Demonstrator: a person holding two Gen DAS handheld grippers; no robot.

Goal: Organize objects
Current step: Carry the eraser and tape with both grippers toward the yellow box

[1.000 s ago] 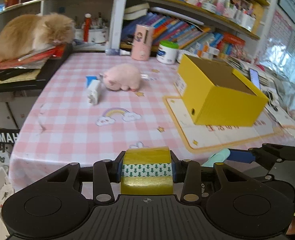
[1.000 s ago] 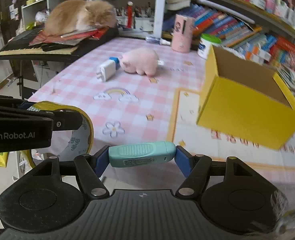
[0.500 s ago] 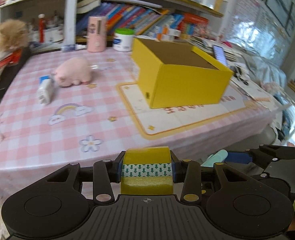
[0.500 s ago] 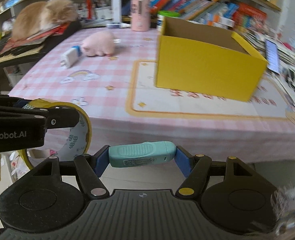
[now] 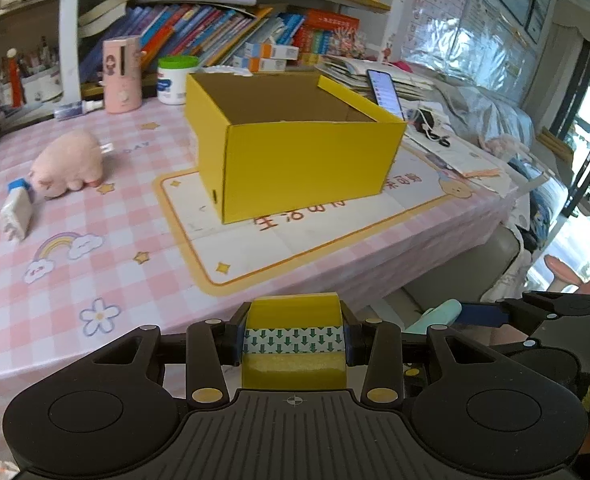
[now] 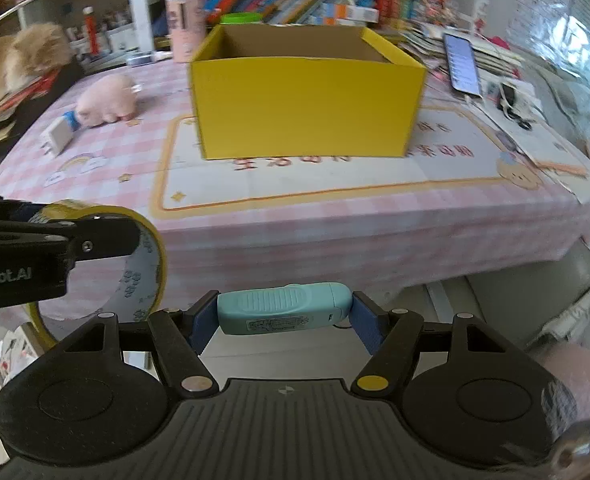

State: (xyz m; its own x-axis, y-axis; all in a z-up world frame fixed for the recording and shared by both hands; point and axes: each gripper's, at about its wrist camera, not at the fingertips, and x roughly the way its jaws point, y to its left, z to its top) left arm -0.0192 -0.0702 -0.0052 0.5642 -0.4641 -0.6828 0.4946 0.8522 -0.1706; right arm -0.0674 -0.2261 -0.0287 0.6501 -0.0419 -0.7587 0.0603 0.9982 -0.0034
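My left gripper (image 5: 293, 340) is shut on a yellow roll of tape (image 5: 293, 334) with green arrows on its core. The same tape roll (image 6: 143, 264) shows at the left of the right wrist view. My right gripper (image 6: 285, 316) is shut on a small teal device (image 6: 283, 312), held crosswise; its tip (image 5: 435, 316) peeks into the left wrist view. Both grippers hang in front of the table's near edge. An open yellow cardboard box (image 5: 295, 148) stands on a white mat (image 5: 295, 236) ahead. A pink plush pig (image 5: 69, 164) and a white charger (image 5: 17, 210) lie to the left.
The pink checked tablecloth (image 5: 75, 280) covers the table. A pink cup (image 5: 121, 74) and a white jar (image 5: 175, 80) stand at the back by bookshelves. A phone (image 6: 461, 64) and papers lie right of the box. A cat (image 6: 11, 64) rests at the far left.
Both grippers have swung rightwards along the table's front, each still holding its object. The yellow box now sits straight ahead, and the cat has slid out of the left wrist view.
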